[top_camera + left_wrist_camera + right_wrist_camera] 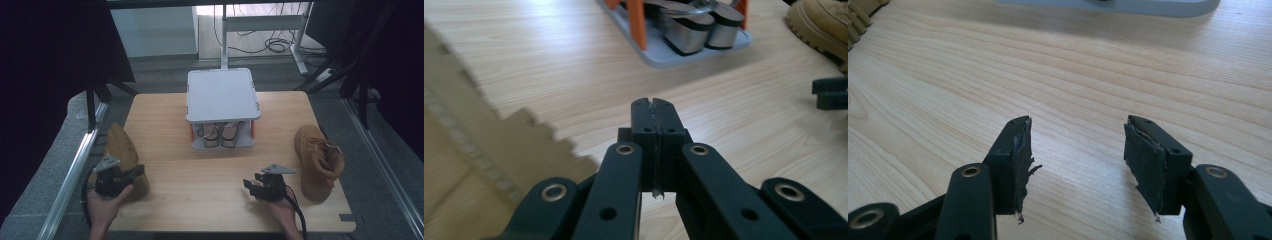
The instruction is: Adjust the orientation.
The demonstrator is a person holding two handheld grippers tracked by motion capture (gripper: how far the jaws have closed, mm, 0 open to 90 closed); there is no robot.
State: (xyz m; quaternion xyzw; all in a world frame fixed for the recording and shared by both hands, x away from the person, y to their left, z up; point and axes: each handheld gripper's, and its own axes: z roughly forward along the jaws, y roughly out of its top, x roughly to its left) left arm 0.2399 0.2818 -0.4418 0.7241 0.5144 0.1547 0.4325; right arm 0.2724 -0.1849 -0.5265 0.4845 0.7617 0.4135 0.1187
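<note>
Pale wood-grain is covering the table (210,175), which is standing on a grey floor with a white desk frame and loose cables behind it. At the left edge a tan work boot (122,150) is lying tipped on its side, its ridged sole turned outward; it is sitting right beside and partly under the left gripper (135,172), and whether the two are touching I cannot tell. That gripper's jaws are pressed flat together with nothing between them, as the left gripper view (654,107) is showing. Ahead of it and to its right, a grey two-tier shoe rack (222,95) with orange posts is standing at mid-table, holding a pair of block-heeled sandals (220,135) on its lower shelf. Farther right, the right gripper (250,186) is resting low over bare wood, its jaws standing apart and empty (1075,150). Just to its right the second tan boot (317,160) is lying laces up, near the table's right edge.
</note>
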